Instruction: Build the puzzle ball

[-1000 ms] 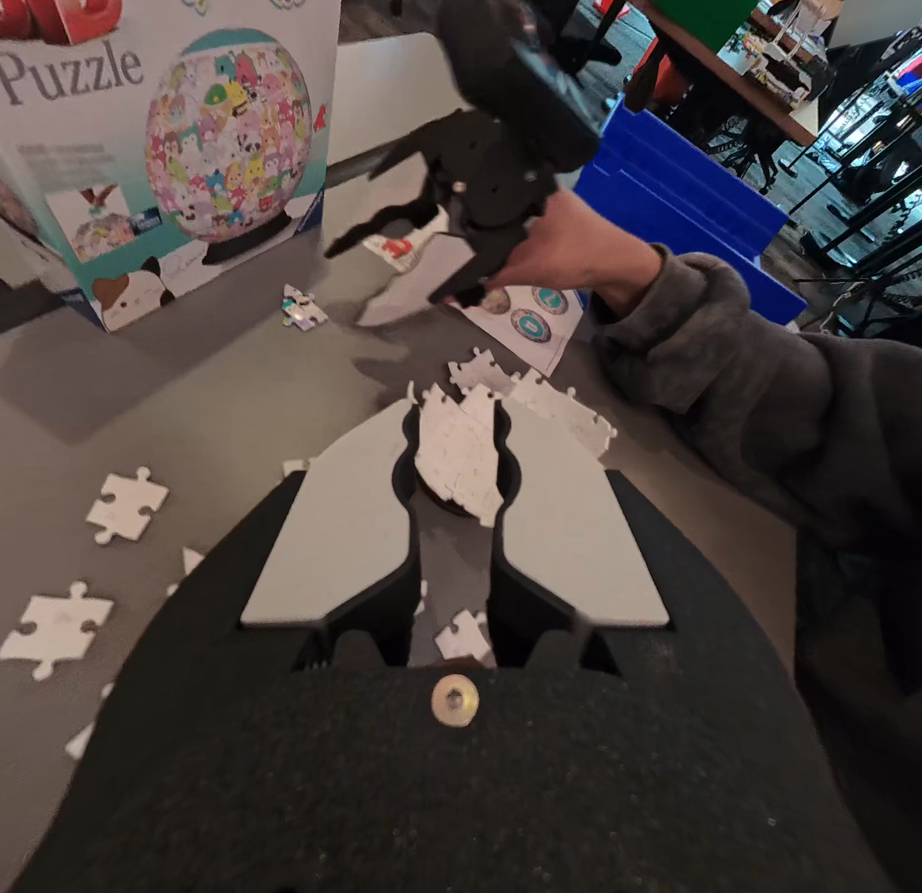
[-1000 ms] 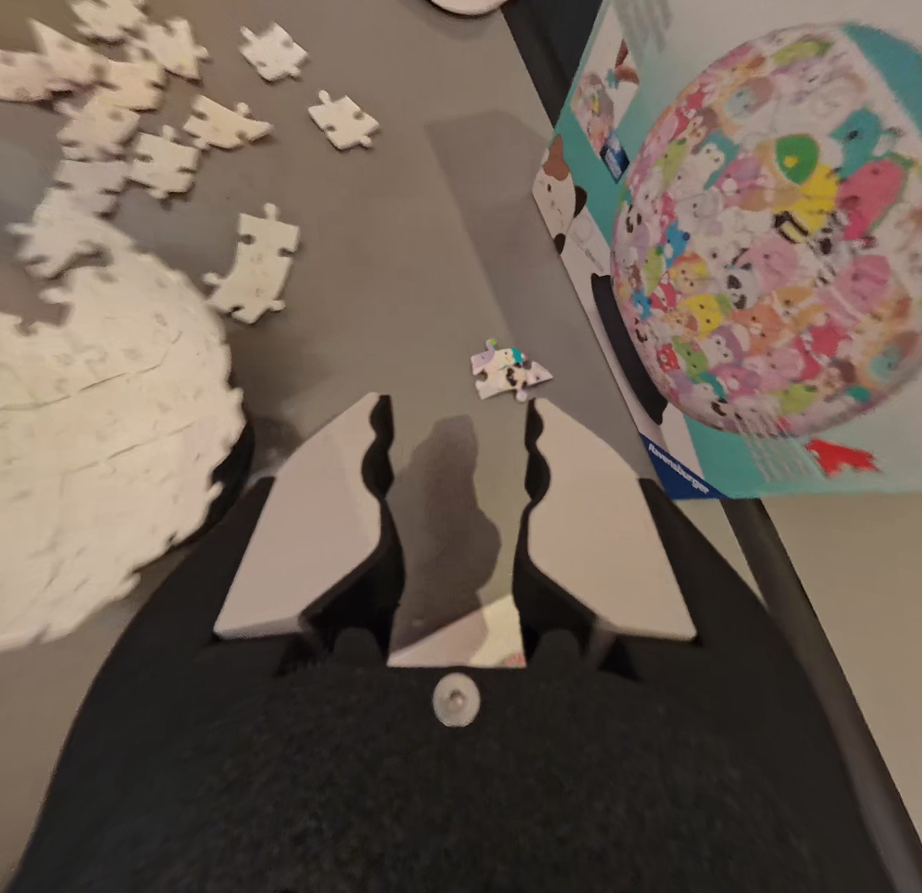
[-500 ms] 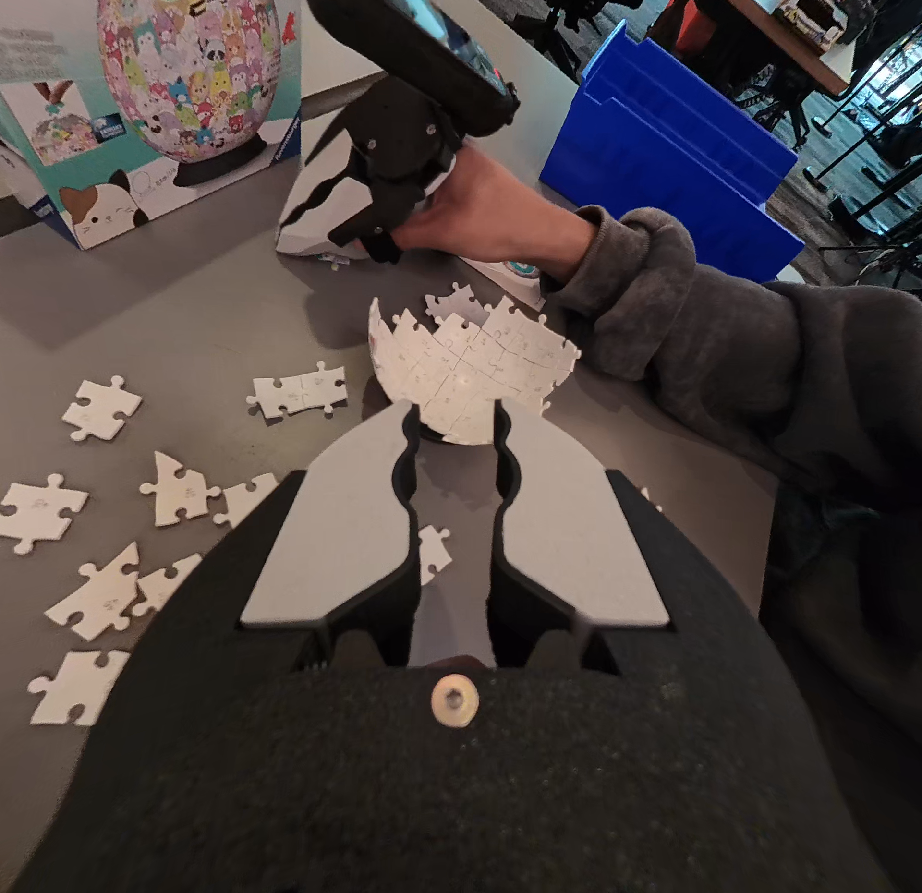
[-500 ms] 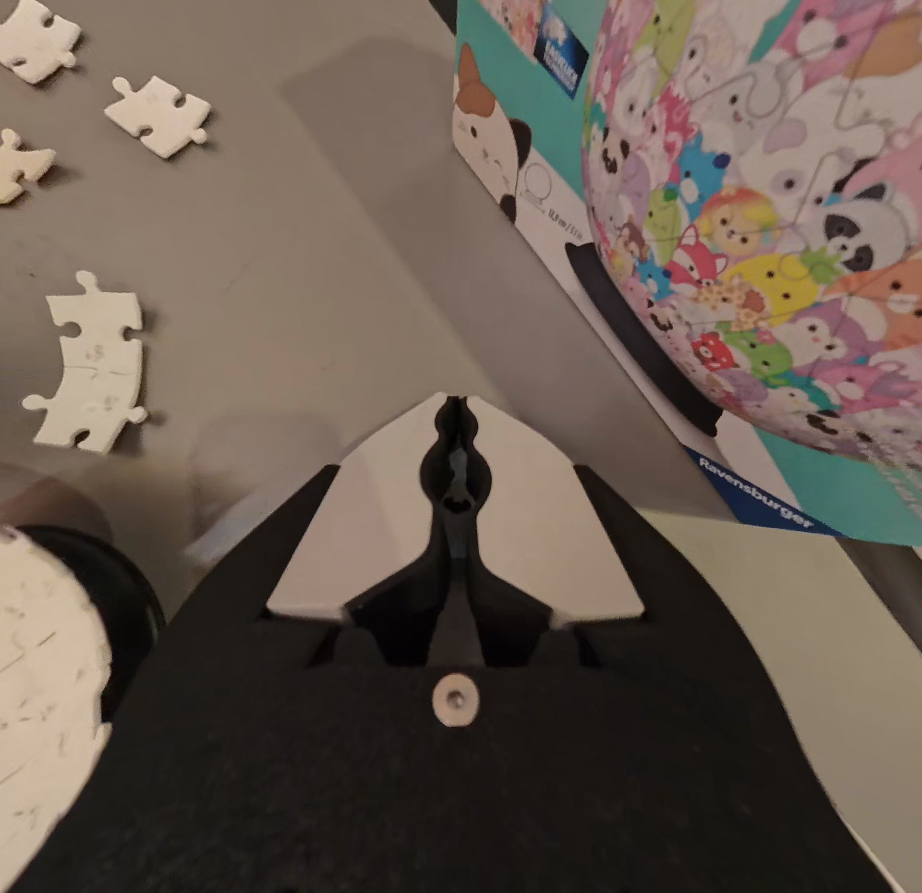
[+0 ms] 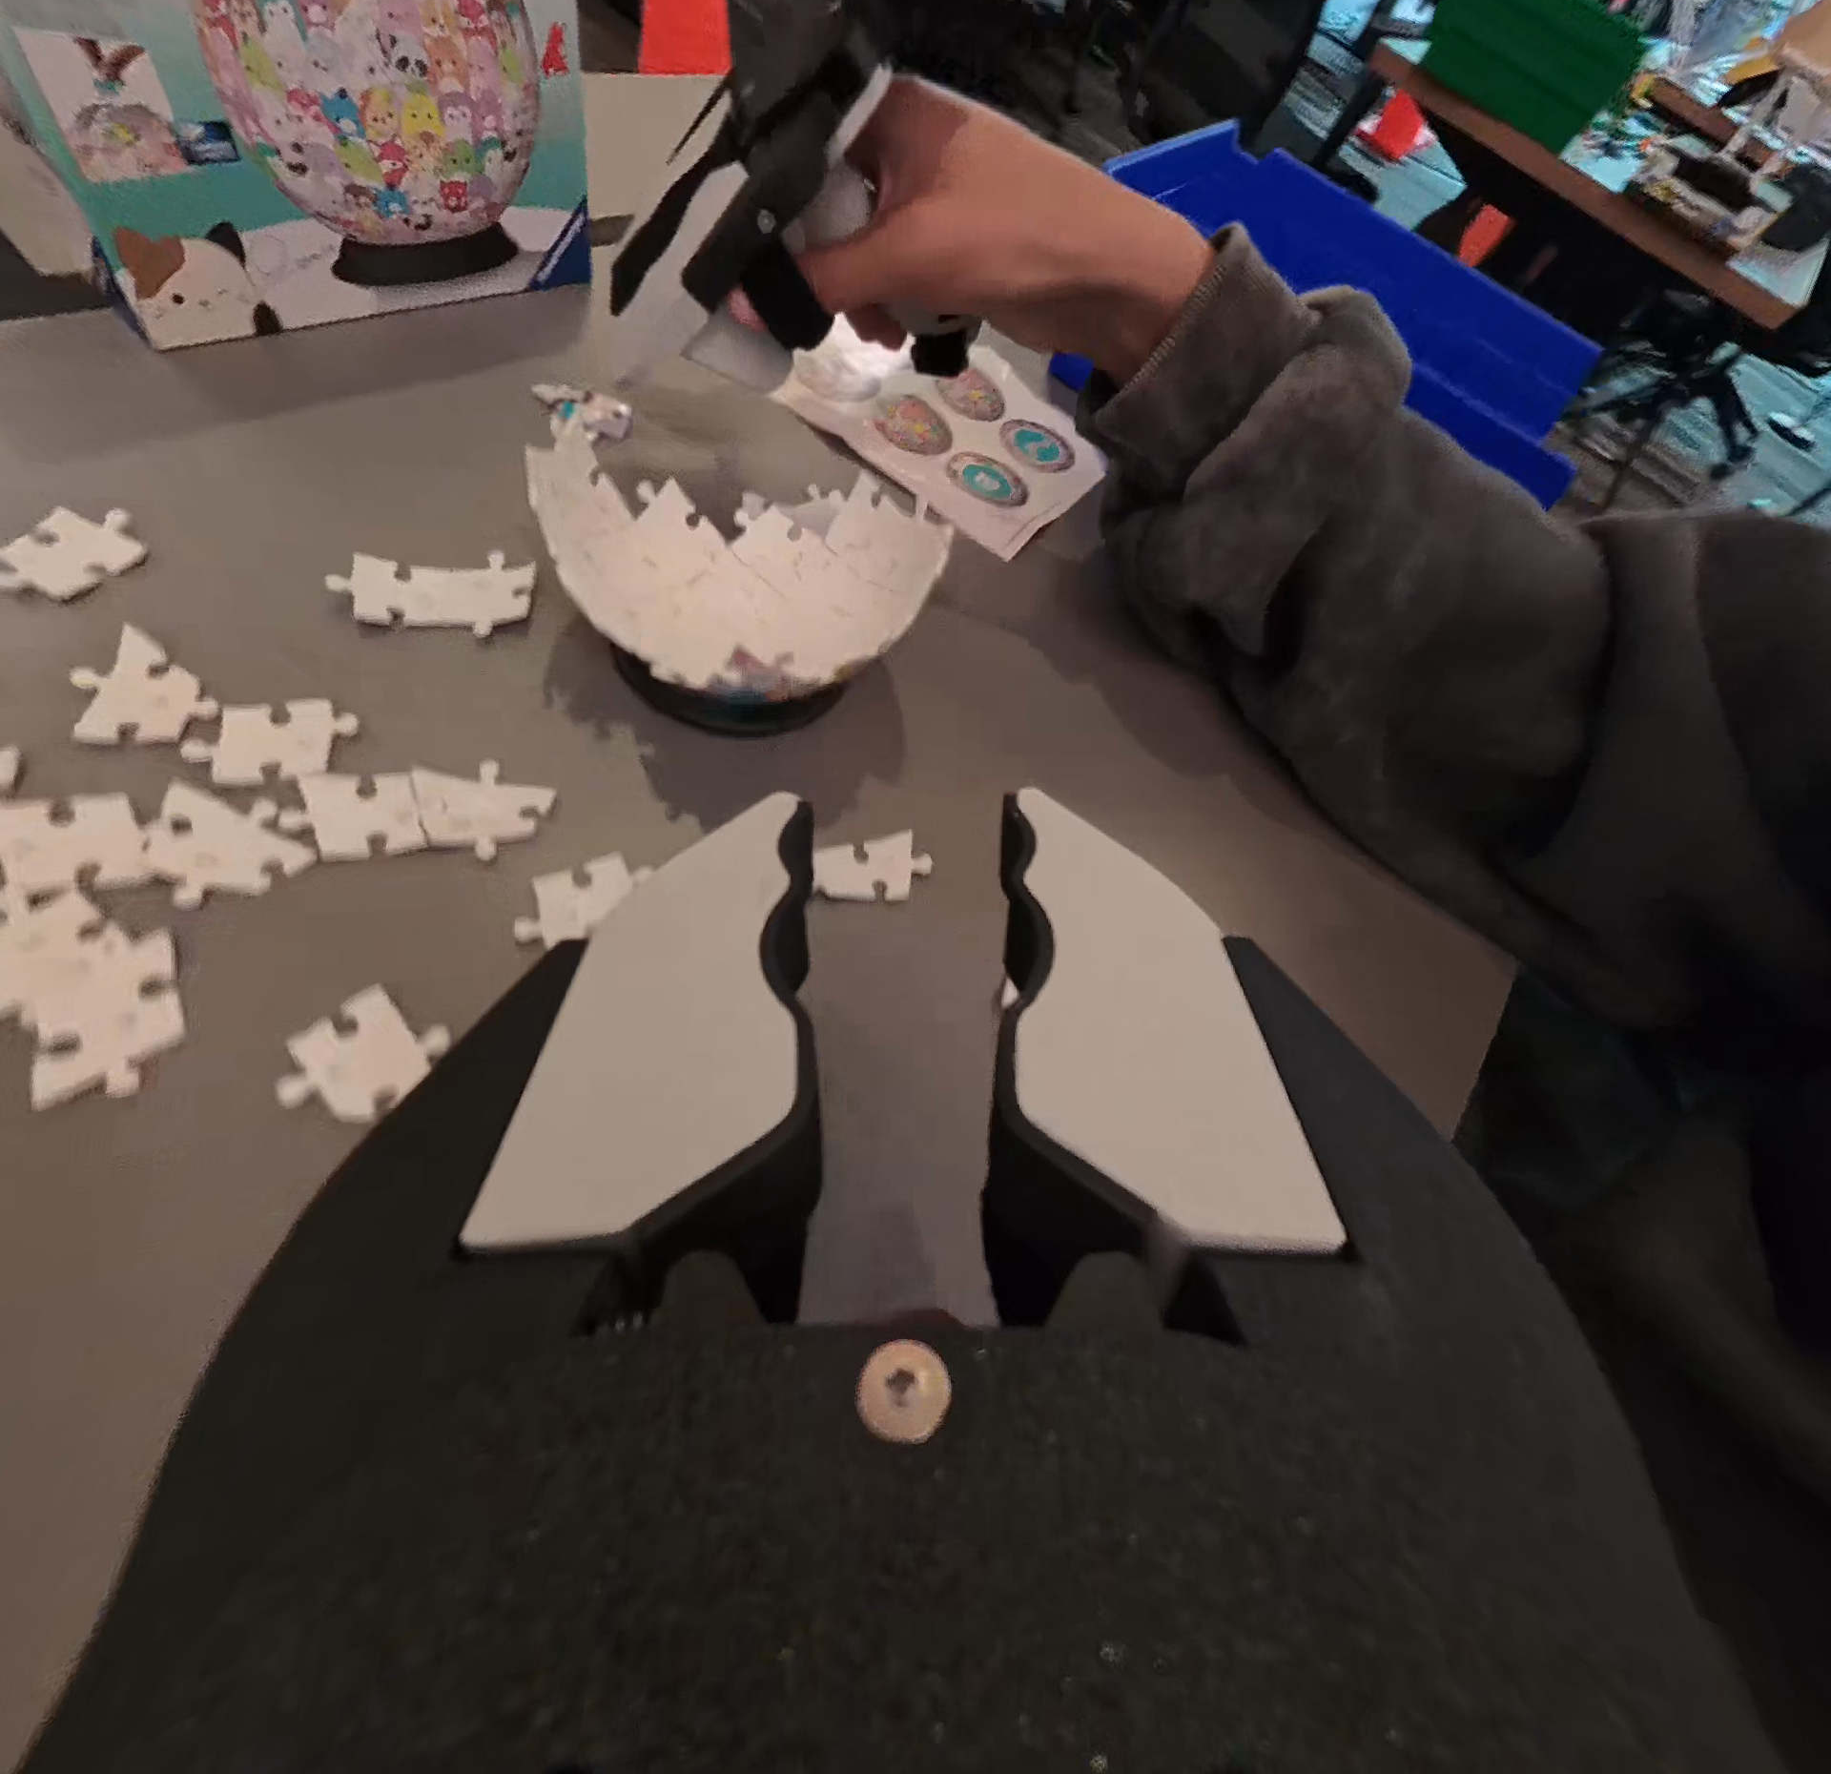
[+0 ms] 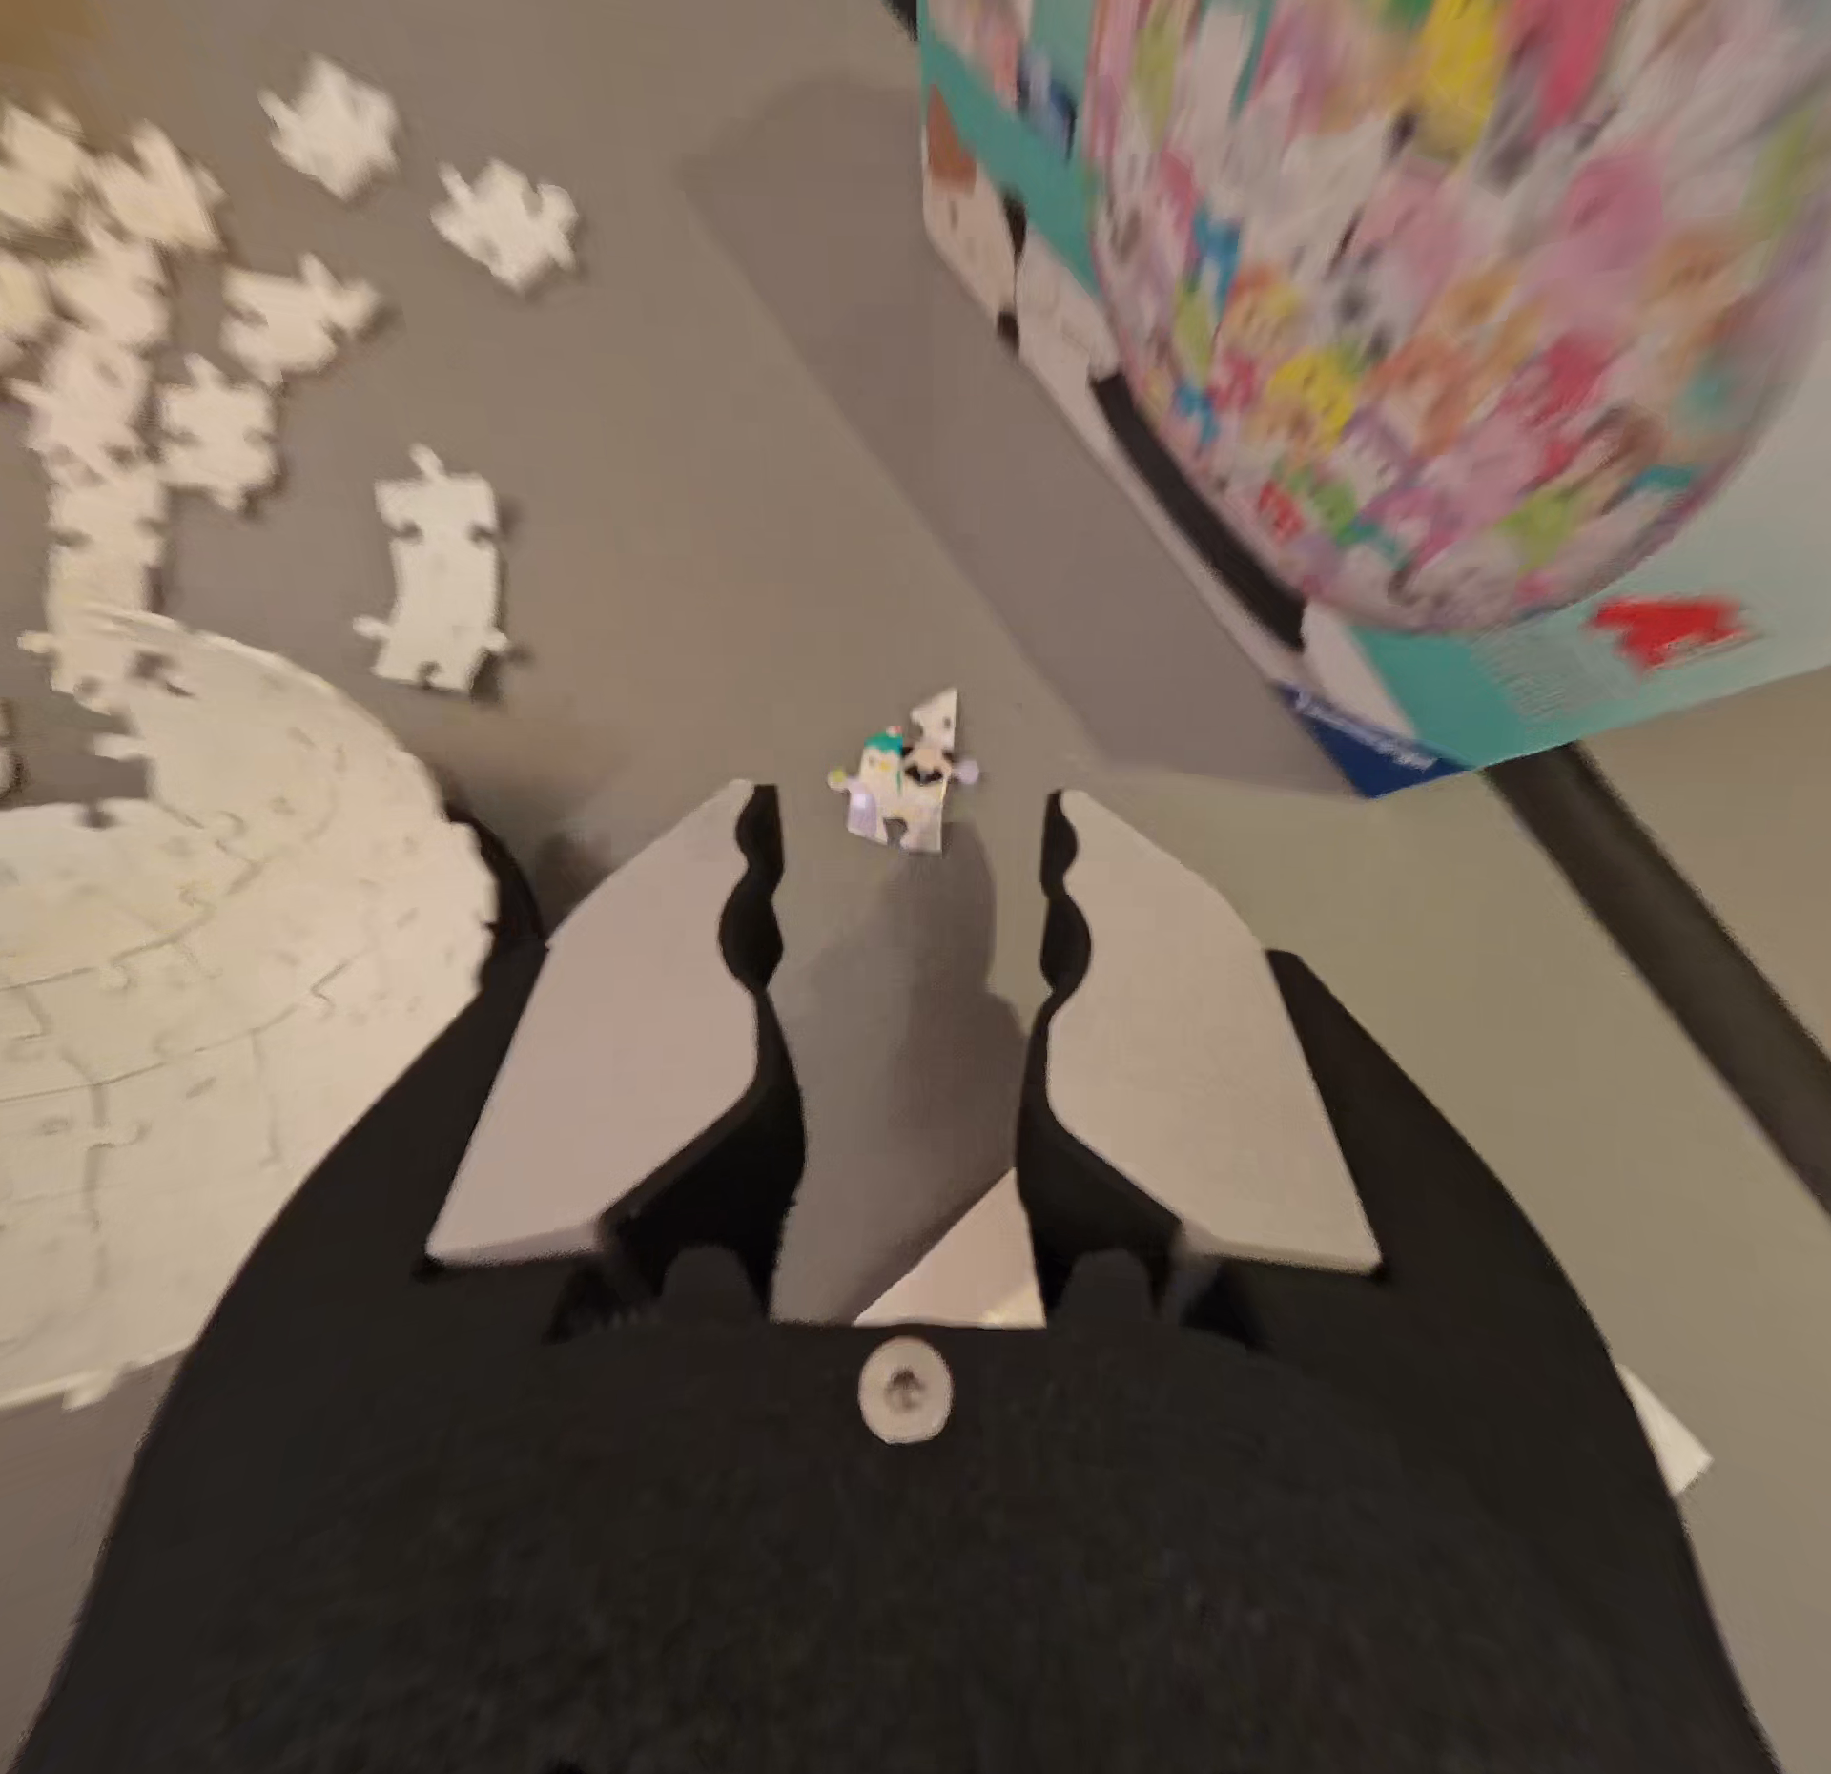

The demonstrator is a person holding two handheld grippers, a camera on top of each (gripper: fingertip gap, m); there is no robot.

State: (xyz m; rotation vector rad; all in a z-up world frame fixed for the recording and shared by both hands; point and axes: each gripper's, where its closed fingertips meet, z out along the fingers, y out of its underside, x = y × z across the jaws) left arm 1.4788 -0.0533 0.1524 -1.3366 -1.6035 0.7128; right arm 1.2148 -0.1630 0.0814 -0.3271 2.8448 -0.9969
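A: Left side? Loose white pieces (image 5: pixel 436 592) scattered on the grey table (image 5: pixel 297 1231); left gripper (image 5: pixel 907 820) jaws parted, empty.

B: Centre: half-built puzzle ball (image 5: pixel 738 577) on its black stand (image 5: pixel 733 711) (white side outward).

A: Right gripper (image 6: pixel 907 805) jaws apart, holding nothing, just short of a coloured piece (image 6: pixel 907 785); puzzle box (image 6: pixel 1387 290) beyond.
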